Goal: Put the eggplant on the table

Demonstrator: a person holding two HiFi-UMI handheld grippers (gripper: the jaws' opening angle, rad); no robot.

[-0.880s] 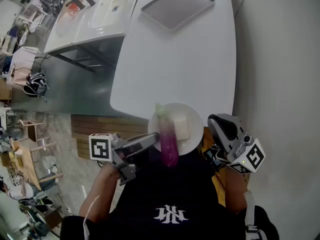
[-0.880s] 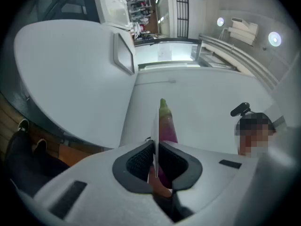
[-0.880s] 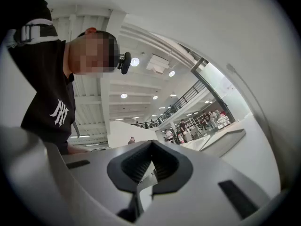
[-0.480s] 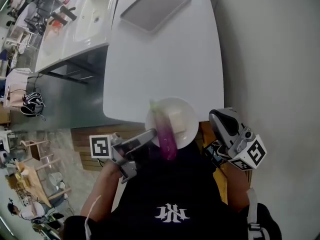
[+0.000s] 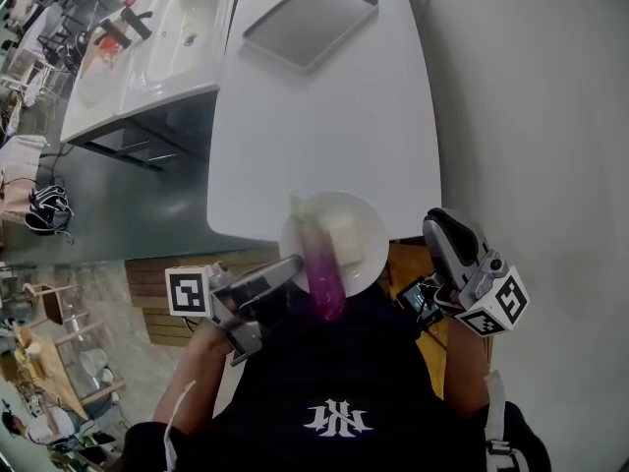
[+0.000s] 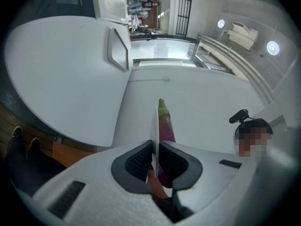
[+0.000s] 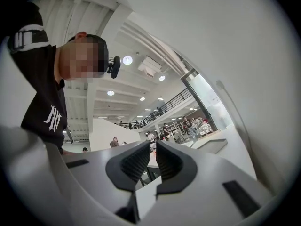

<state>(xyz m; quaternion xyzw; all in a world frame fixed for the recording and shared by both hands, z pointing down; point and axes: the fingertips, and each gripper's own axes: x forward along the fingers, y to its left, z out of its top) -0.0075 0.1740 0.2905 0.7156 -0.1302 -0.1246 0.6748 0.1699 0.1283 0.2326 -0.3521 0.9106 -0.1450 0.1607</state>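
Purple eggplant (image 5: pixel 322 268) lies lengthwise on a white plate (image 5: pixel 371 216), right beside the tips of my left gripper (image 5: pixel 295 267), with its green stem end pointing away from me. The left gripper view shows the jaws drawn narrow, pinching the plate's thin rim between the pads, so this tool carries the plate and the eggplant only rides on it. A pale block (image 5: pixel 346 239) sits on the plate on the eggplant's far side from the tool.

My right gripper (image 5: pixel 442 232) is closed with nothing between its pads. It is held well apart from the plate, on the opposite side from the left gripper, and angled slightly up.

The plate straddles the near edge of the white table (image 5: pixel 324 116); I cannot tell whether it rests there or hangs in the grip.

As I judge it, the step in hand is bringing the loaded plate fully over the table. The eggplant is loose and round, and its blunt end overhangs the rim near the jaws, so I'd keep the rim level and move slowly to stop it rolling off. Once the plate is down, I'd open the idle right gripper, take the eggplant across its middle and lay it on bare tabletop, well short of the grey tray (image 5: pixel 310 23) far ahead of both tools
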